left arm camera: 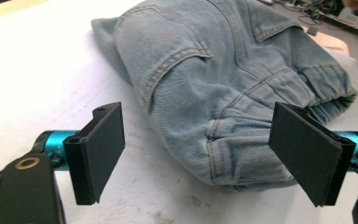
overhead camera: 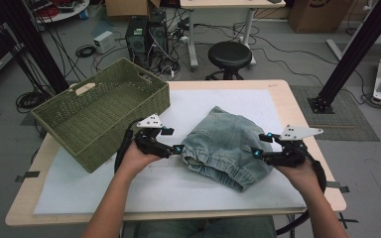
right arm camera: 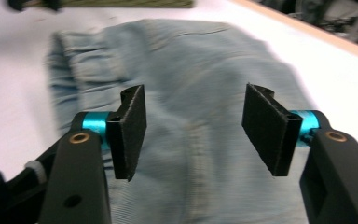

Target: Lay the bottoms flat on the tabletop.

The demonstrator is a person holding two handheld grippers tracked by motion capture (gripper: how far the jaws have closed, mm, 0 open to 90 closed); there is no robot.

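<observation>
A folded pair of light blue jeans (overhead camera: 224,144) lies bunched on the white mat, seams and a back pocket showing (left arm camera: 223,79). My left gripper (overhead camera: 178,149) rests at the jeans' left edge, jaws wide apart with the denim fold lying between the pads but not pressed (left arm camera: 200,154). My right gripper (overhead camera: 256,149) hovers at the jeans' right side; its jaws stand apart above the cloth (right arm camera: 193,135), holding nothing.
A green woven basket (overhead camera: 62,126) sits on the table's left, overhanging the edge. The white mat (overhead camera: 154,188) covers most of the wooden table. A black stool (overhead camera: 229,53), computer towers and cables stand on the floor beyond.
</observation>
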